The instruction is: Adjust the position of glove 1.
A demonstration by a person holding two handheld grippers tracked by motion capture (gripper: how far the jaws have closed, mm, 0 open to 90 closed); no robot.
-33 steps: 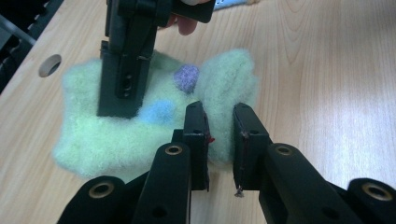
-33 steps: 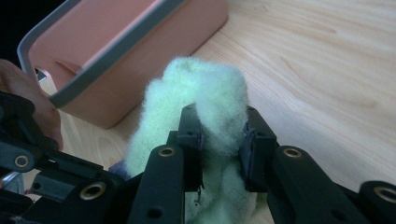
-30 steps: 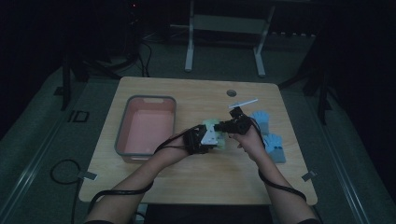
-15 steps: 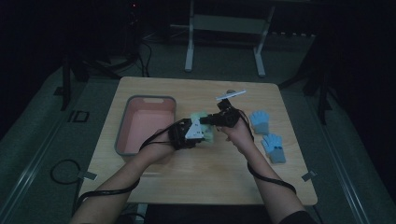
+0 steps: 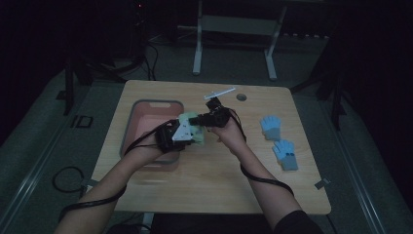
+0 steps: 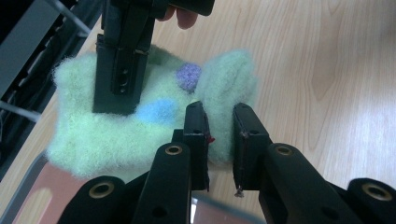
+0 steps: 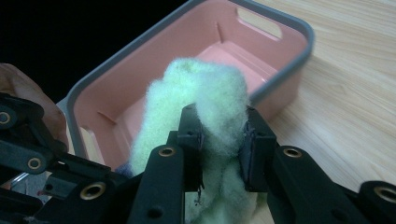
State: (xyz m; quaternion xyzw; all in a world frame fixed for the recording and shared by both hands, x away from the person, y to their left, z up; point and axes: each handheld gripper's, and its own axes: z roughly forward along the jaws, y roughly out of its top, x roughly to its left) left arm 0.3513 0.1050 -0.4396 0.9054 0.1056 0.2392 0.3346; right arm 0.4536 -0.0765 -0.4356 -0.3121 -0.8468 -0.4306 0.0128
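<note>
A fluffy pale-green knit piece [image 5: 196, 132] with a blue and a purple spot hangs between both grippers, just above the table at the right rim of the pink bin [image 5: 155, 103]. My left gripper [image 5: 187, 134] is shut on a fold of it [image 6: 224, 88], which stands up between the jaws of the gripper [image 6: 219, 114]. My right gripper [image 5: 204, 119] is shut on another fold [image 7: 210, 88], with its pads pressing into the fluff at the gripper [image 7: 219, 119]. In the left gripper view the right gripper's jaw lies dark across the top of the green piece. The bin [image 7: 299, 28] looks bare inside.
Two blue gloves [image 5: 271, 126] [image 5: 286, 155] lie on the right side of the wooden table [image 5: 219, 185]. A thin white stick [image 5: 219, 92] and a round grey grommet [image 5: 241, 97] sit near the far edge. Cables trail along both forearms. Stand legs rise beyond the table.
Both hands have carried the green piece leftward from beside the blue gloves to the bin's right rim, lifting it slightly. Both grips stay as they were.
</note>
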